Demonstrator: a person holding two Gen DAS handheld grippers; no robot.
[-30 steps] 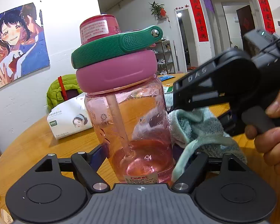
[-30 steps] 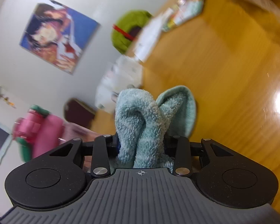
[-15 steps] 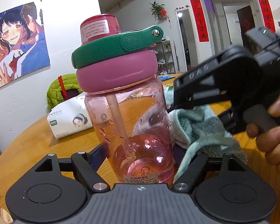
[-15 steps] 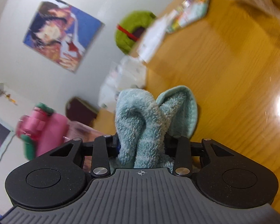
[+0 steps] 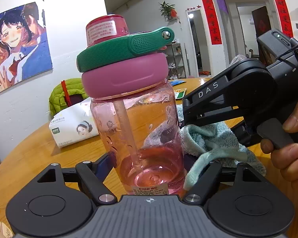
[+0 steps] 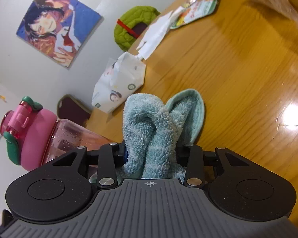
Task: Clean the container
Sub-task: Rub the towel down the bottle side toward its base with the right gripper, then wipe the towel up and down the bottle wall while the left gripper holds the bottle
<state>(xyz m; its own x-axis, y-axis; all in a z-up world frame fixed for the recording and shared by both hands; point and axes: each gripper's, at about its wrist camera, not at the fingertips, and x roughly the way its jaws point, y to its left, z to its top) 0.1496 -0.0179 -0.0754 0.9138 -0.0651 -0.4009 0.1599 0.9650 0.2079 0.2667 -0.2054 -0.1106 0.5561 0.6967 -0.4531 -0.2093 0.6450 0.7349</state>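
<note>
Above the wooden desk [image 5: 39, 150], left gripper [image 5: 149, 170] fingers grasp the transparent pink plastic bottle [image 5: 141, 130]; right gripper [image 6: 151, 154] fingers clench a light-blue fluffy towel [image 6: 149, 127] against its side.

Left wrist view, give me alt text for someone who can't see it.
The left gripper clamps a pink transparent bottle upright above a wooden table. The right gripper presses a light blue towel against the bottle's side.
</note>
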